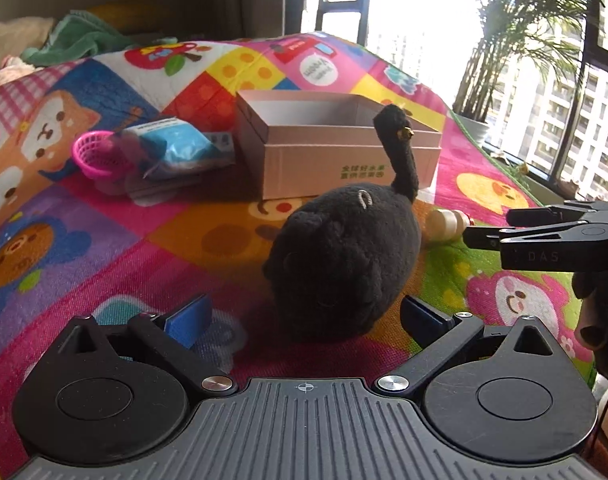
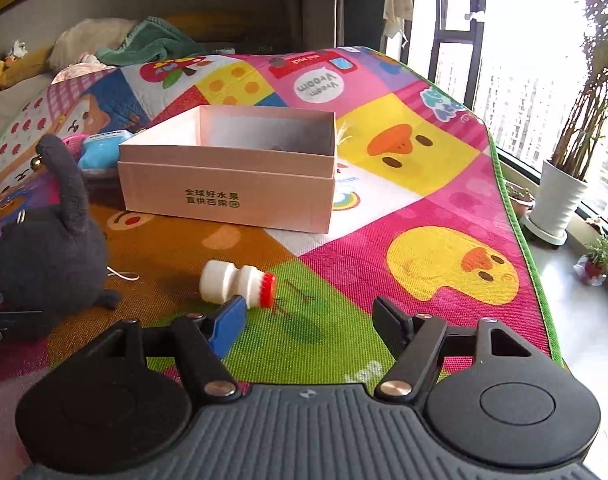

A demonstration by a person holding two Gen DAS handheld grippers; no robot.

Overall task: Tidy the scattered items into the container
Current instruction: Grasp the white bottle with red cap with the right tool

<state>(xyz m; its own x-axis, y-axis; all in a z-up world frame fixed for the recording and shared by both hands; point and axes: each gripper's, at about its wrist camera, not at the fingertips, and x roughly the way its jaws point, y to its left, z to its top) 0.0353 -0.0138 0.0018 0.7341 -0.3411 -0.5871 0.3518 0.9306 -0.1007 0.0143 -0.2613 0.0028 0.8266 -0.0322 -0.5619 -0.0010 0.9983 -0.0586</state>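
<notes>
Spread wide and empty, the left gripper [image 1: 304, 320] faces the round black plush toy with an upright tail [image 1: 339, 264], just ahead between its fingers. It should straddle the body, not the tail. Half-open, empty, the right gripper [image 2: 309, 314] has the small white plastic bottle with a red cap [image 2: 236, 286] at its left finger; the open pink cardboard box [image 2: 228, 196] lies beyond.
</notes>
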